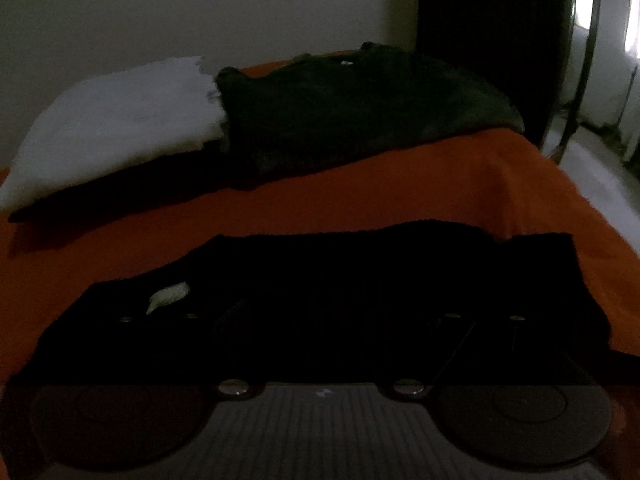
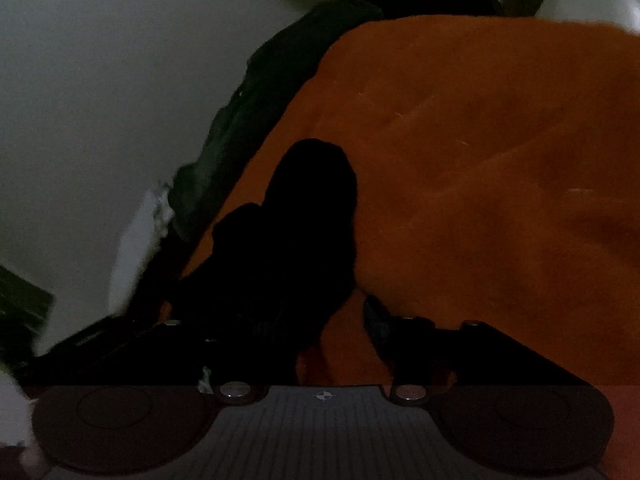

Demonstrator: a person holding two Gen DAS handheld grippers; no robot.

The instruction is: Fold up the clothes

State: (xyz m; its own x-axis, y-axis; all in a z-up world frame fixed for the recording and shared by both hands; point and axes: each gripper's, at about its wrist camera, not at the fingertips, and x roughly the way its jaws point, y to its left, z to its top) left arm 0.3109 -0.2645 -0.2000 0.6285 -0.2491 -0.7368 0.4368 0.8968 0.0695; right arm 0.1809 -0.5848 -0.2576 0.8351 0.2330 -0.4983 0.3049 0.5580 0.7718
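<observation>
A black garment (image 1: 400, 264) lies flat on the orange bed sheet (image 1: 440, 184), with a small white tag (image 1: 168, 296) near its left end. My left gripper (image 1: 320, 308) hovers over its near edge with its jaws wide apart; the dark fingers barely stand out from the cloth, and I see nothing pinched. In the right wrist view a bunched end of the black garment (image 2: 304, 208) rises between the fingers of my right gripper (image 2: 296, 314). The cloth lies against the left finger, while orange sheet (image 2: 480, 160) shows between it and the right finger (image 2: 376, 312).
A white pillow (image 1: 112, 120) and a dark green cloth (image 1: 360, 108) lie at the back of the bed by a pale wall. The bed's right edge drops to a light floor (image 1: 592, 168) beside a dark tall panel (image 1: 480, 20) and a metal rail (image 1: 588, 40). The room is dim.
</observation>
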